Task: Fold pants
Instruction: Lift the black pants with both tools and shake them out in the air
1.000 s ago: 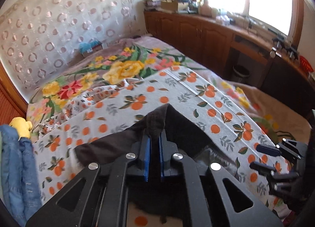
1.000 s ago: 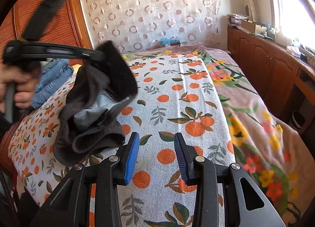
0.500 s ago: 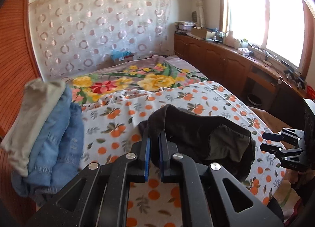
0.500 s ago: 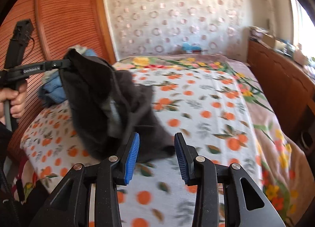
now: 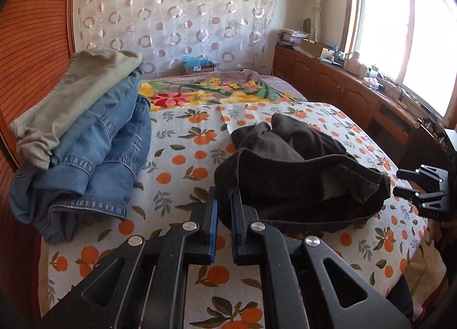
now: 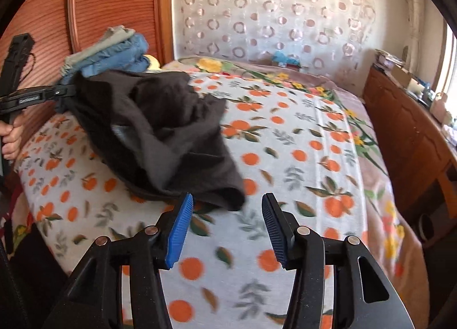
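Note:
Dark brown pants (image 5: 297, 175) lie crumpled on the orange-print bedspread (image 5: 182, 157). My left gripper (image 5: 224, 200) is shut on an edge of the pants, with cloth pinched between its blue pads. In the right wrist view the same pants (image 6: 160, 132) hang from the left gripper (image 6: 68, 90) at the left, partly lifted. My right gripper (image 6: 227, 205) hovers just in front of the pants' lower hem, its jaws opening and nothing between them. Seen from the left wrist, the right gripper (image 5: 400, 183) sits at the far right edge.
A stack of folded clothes (image 5: 85, 135), blue denim under a beige piece, sits at the bed's left by the wooden headboard (image 5: 31, 43). A flowered blanket (image 5: 217, 92) covers the far end. Wooden cabinets (image 5: 337, 92) run under the window on the right. A hand (image 6: 10, 140) grips the left handle.
The left gripper has carried the pants leftwards, towards the clothes stack, and lower onto the bed. The pants have spread out. The right gripper's jaws have widened.

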The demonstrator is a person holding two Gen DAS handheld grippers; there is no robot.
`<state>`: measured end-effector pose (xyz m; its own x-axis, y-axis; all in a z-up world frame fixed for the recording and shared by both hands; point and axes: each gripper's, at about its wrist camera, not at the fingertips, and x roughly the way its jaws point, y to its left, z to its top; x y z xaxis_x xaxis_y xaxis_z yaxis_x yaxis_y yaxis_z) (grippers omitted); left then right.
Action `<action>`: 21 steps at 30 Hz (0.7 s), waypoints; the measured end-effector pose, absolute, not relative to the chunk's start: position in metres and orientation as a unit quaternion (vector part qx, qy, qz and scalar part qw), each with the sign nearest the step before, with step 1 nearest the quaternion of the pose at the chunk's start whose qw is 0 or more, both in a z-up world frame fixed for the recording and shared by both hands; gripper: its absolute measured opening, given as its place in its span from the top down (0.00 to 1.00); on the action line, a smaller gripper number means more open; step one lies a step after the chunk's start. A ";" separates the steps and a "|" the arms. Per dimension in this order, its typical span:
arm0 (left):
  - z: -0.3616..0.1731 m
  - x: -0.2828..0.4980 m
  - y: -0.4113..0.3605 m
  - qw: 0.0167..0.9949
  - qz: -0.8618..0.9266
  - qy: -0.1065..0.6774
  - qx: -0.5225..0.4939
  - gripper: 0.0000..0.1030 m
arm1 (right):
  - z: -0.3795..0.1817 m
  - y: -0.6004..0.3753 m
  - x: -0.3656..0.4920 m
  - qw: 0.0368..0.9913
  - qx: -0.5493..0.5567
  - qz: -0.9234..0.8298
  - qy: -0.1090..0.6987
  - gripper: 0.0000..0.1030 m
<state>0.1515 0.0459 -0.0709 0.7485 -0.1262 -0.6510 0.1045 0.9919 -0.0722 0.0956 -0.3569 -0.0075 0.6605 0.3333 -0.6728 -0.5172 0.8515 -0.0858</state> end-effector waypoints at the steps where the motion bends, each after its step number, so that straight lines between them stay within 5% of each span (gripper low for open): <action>1: -0.073 0.151 0.047 0.934 -0.061 0.350 -0.016 0.92 | -0.008 -0.358 0.098 0.901 -0.141 0.232 0.339 0.49; 8: -0.081 0.148 0.053 0.932 -0.061 0.356 -0.023 0.92 | -0.023 -0.341 0.128 0.894 -0.152 0.231 0.354 0.50; 11: -0.080 0.147 0.053 0.932 -0.061 0.356 -0.021 0.92 | -0.017 -0.339 0.135 0.893 -0.120 0.256 0.350 0.93; 12: -0.079 0.147 0.052 0.933 -0.061 0.355 -0.021 0.92 | -0.013 -0.340 0.135 0.895 -0.114 0.256 0.346 0.98; 21: -0.010 0.198 0.014 0.946 -0.102 0.309 0.008 0.93 | 0.062 -0.390 0.142 0.936 -0.087 0.202 0.275 0.98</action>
<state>0.1977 0.0141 -0.0103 0.7888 -0.1874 -0.5853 0.1971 0.9792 -0.0478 0.1423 -0.3902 0.0616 0.7669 0.3309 -0.5499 -0.4265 0.9030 -0.0515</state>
